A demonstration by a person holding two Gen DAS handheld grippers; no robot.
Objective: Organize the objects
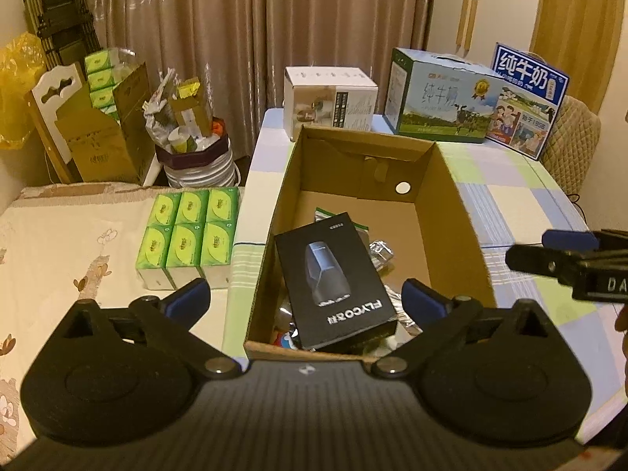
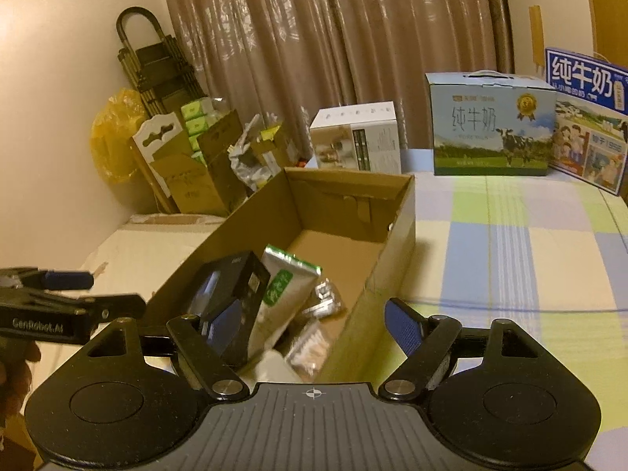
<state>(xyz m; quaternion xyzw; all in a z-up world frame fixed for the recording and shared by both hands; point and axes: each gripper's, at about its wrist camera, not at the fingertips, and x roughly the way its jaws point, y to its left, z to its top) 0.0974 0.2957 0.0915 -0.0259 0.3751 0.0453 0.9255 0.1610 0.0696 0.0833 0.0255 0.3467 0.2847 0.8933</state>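
Between the left gripper's (image 1: pixel 306 298) spread fingers (image 1: pixel 188 298) lies the black box (image 1: pixel 333 278).

A home room: drawn curtains (image 1: pixel 243 39), a checked tablecloth (image 2: pixel 510 235), 2 milk cartons (image 1: pixel 443 98), tissue packs (image 1: pixel 188 231) on a bed (image 1: pixel 59 243).

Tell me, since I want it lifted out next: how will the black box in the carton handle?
The black box looks stiff and flat-sided, so the jaws should grip it squarely. Its glossy finish may be slippery. It lies tilted on loose packets, so it could shift when nudged.
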